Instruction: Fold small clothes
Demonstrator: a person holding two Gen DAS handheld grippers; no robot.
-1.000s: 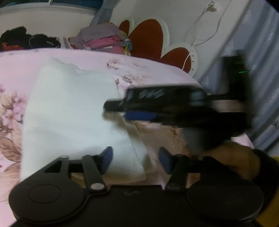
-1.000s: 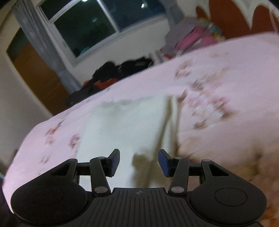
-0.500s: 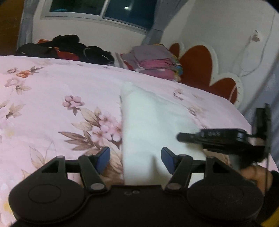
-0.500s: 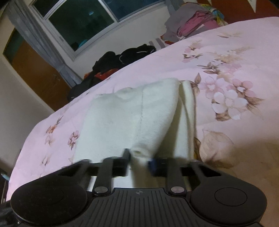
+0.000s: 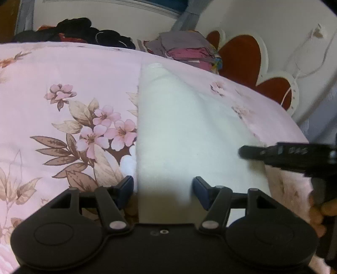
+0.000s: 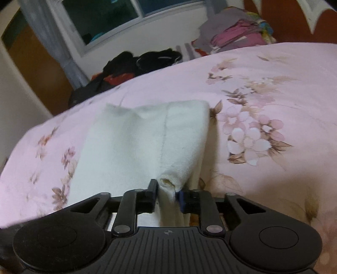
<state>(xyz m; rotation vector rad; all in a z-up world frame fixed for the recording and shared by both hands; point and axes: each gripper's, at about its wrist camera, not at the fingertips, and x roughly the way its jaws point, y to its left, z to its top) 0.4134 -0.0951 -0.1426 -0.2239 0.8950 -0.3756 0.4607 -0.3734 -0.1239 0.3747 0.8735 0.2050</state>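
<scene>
A white fleecy garment (image 5: 179, 130) lies flat on the pink flowered bed cover (image 5: 63, 73). My left gripper (image 5: 163, 187) stands open over the garment's near left edge, with cloth below the gap and neither pad pressing it. In the right wrist view the same garment (image 6: 137, 143) has its near right corner bunched and raised between the pads of my right gripper (image 6: 167, 189). Those jaws are opening slightly but still pinch the cloth. The right gripper's black body (image 5: 294, 156) and a hand (image 5: 320, 210) show at the right of the left wrist view.
A stack of folded clothes (image 5: 185, 50) sits at the bed's far side, beside a heap of dark clothes (image 5: 80, 31). A red and white scalloped headboard (image 5: 242, 54) stands to the right. A window (image 6: 118, 16) and grey curtain are behind.
My left gripper has swung from the garment's right side to its left edge, staying open. My right gripper has closed on the garment's near corner and lifted it into a fold.
</scene>
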